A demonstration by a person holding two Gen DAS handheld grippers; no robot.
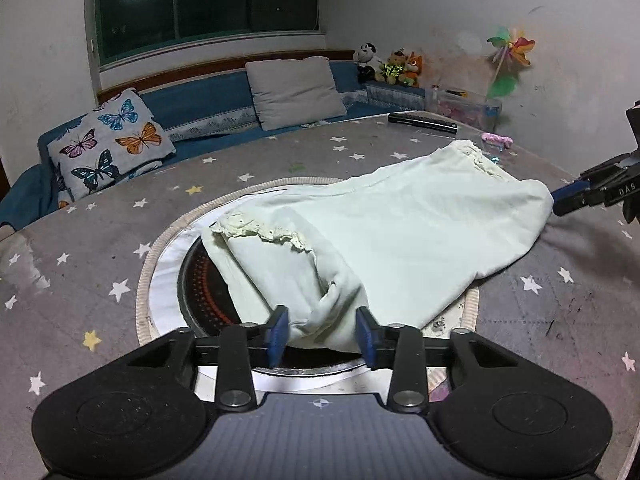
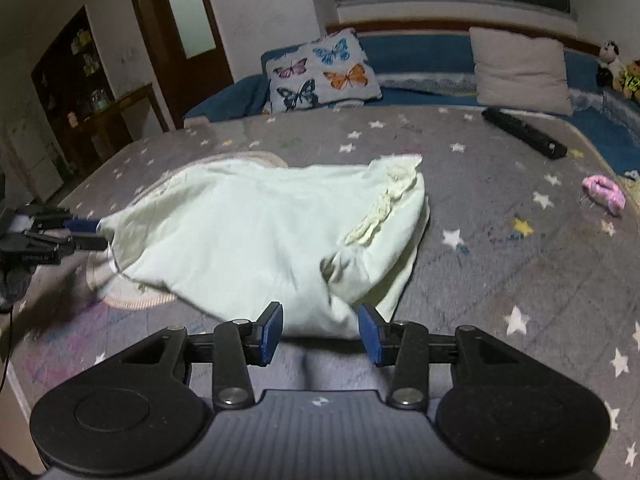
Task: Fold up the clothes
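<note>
A pale green garment [image 1: 400, 232] with lace trim lies folded over itself on the grey star-patterned table cover [image 1: 100, 240]. My left gripper [image 1: 322, 336] is at its near left end. A loose bunch of cloth sits between the blue pads [image 1: 278, 334], which stand apart and do not pinch it. In the right wrist view the garment [image 2: 248, 232] stretches left to the left gripper [image 2: 98, 234]. My right gripper [image 2: 320, 334] stands open with the garment's near edge lying slack between its pads. From the left wrist view the right gripper [image 1: 560, 202] sits at the cloth's far right end.
A round dark burner [image 1: 204, 288] in a ribbed ring sits in the table under the garment. A black remote [image 2: 524, 132] and a pink object [image 2: 604, 194] lie on the far right. Behind the table is a blue sofa with a butterfly pillow [image 1: 108, 144], a grey pillow [image 1: 296, 90] and plush toys [image 1: 390, 66].
</note>
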